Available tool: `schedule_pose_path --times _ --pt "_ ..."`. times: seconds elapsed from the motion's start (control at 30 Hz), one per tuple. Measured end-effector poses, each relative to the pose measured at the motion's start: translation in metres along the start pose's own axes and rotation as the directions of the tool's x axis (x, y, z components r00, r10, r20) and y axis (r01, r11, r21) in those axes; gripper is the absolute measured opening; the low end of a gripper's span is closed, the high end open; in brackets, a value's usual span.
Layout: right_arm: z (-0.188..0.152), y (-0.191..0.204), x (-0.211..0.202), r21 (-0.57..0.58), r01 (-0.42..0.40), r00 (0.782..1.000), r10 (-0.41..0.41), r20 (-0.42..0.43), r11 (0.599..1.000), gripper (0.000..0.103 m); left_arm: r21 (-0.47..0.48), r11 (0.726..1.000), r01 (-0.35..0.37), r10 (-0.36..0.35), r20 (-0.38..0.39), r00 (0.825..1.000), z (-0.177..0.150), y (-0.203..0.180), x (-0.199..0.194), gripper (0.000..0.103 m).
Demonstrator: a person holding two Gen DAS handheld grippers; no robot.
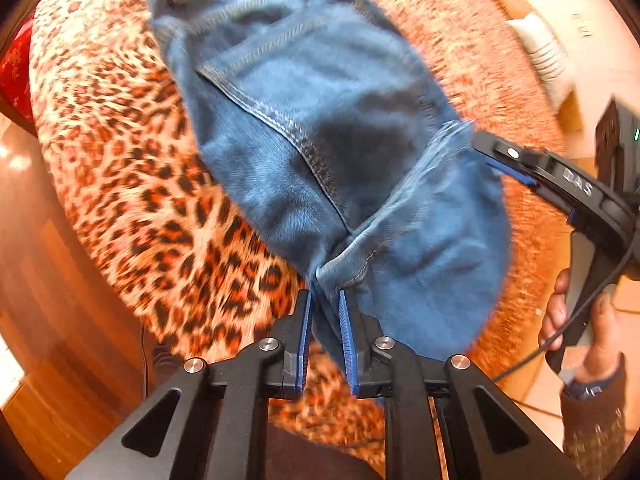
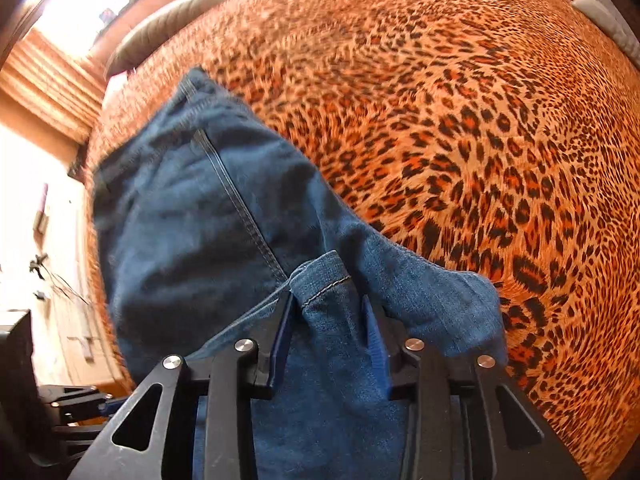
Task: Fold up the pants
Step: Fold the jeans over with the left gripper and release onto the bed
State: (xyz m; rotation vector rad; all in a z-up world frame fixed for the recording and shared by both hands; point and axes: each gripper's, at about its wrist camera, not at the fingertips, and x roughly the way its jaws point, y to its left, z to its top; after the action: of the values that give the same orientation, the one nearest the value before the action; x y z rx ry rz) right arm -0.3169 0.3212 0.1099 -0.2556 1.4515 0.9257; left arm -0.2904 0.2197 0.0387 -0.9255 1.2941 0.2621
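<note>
Gripping the jeans hem, both grippers' jaws clamp denim above the leopard-print blanket.

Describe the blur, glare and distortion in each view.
Left wrist view: motion blur smears the jeans and the leopard-print blanket; the left tool stays sharp; fisheye bends the blanket's edge; glare washes out the top right corner. Right wrist view: the window and left side are blown out; the blanket's far spots blur; the right tool is crisp.
</note>
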Motion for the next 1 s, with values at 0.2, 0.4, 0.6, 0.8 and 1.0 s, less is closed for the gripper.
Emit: schedule_pose_path --times 0.2,0.4,0.6,0.8,1.0 --pt "-0.045 -0.026 -0.057 0.015 -0.055 0.995 0.053 0.081 0.998 0.041 0.05 0.994 0.097 -0.099 0.023 0.995 -0.022 -0.005 -0.036 0.017" --pt "-0.074 -0.067 0.0 0.181 0.052 0.998 -0.046 -0.038 0.982 0.01 0.066 0.996 -0.061 0.066 -0.08 0.995 -0.003 -0.009 0.026 0.016" --pt "-0.049 -0.06 -0.041 0.186 -0.06 0.998 0.053 0.04 0.981 0.024 0.031 1.0 -0.002 0.001 0.017 1.0 0.001 0.029 -0.062 0.022" --pt "0.02 -0.015 -0.046 0.135 -0.161 0.986 0.154 0.055 0.978 0.051 -0.188 0.977 0.102 -0.072 0.16 0.985 0.053 0.111 -0.143 0.067" --pt "0.095 0.059 -0.005 0.046 -0.149 0.989 0.15 -0.012 0.988 0.063 -0.347 0.91 0.226 -0.171 0.184 0.968 0.105 0.153 -0.133 0.067"
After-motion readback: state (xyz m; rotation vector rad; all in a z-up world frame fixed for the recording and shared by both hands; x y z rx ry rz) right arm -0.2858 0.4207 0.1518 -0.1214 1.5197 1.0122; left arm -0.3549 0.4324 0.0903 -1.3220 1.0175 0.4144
